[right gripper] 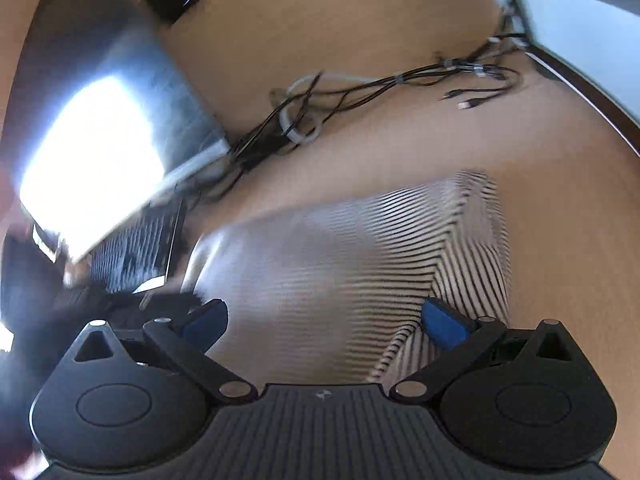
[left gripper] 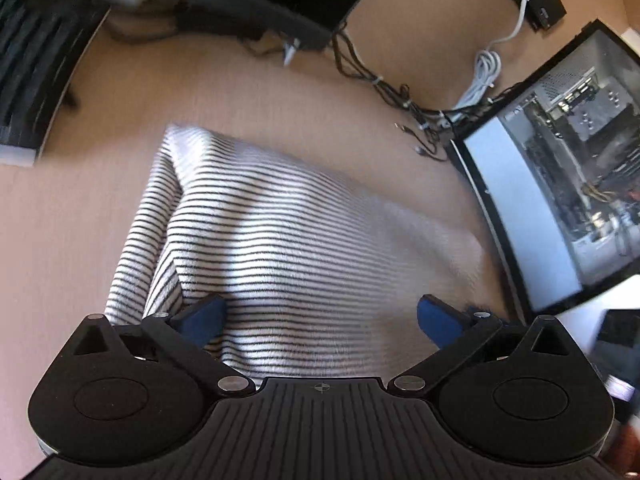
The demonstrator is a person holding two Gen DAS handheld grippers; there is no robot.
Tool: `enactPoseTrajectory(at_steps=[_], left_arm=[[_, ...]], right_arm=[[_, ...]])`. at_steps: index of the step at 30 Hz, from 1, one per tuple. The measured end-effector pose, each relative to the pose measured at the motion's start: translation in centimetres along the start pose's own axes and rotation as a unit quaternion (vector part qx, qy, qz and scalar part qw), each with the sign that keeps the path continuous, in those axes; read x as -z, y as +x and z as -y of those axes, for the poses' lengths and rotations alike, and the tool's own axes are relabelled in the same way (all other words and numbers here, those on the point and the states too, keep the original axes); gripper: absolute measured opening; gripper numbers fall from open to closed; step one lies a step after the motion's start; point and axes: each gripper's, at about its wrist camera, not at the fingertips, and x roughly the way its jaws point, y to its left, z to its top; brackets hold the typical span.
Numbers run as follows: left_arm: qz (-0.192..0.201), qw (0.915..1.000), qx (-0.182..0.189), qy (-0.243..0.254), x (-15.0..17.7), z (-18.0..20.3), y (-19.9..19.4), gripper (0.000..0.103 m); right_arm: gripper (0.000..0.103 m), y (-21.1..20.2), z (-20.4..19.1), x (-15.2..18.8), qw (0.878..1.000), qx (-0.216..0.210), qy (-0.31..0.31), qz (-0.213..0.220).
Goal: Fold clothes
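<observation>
A white garment with thin black stripes [left gripper: 280,240] lies folded into a rough rectangle on the tan wooden table [left gripper: 280,96]. My left gripper [left gripper: 320,320] hovers over its near edge, blue pads spread wide with nothing pressed between them. In the right wrist view the same striped garment [right gripper: 360,260] appears blurred. A folded flap runs along its right side. My right gripper [right gripper: 324,320] also stands open above the cloth's near edge. Neither pair of pads grips the fabric.
A glass-sided computer case [left gripper: 560,184] stands at the right of the left wrist view. A keyboard [left gripper: 32,72] and a monitor base [left gripper: 260,12] sit at the back. Bundled cables [right gripper: 304,120] trail behind the garment, beside a bright monitor [right gripper: 100,160].
</observation>
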Motion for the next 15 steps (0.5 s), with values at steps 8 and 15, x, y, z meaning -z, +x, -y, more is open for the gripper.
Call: enactPoseTrajectory(at_steps=[8,15], left_arm=[[0.040,0.9975,-0.040,0.043,-3.4,2.3,0.5,0.103],[0.036,0.9976,0.059,0.005,-3.0,3.1,-1.6,0.103]], right_arm=[[0.103,-2.4,-2.3,-3.2,0.984,0.087,-0.147,0.057],[0.103,2.0,0.6,-4.0,0.960,0.189,-0.205,0.021]])
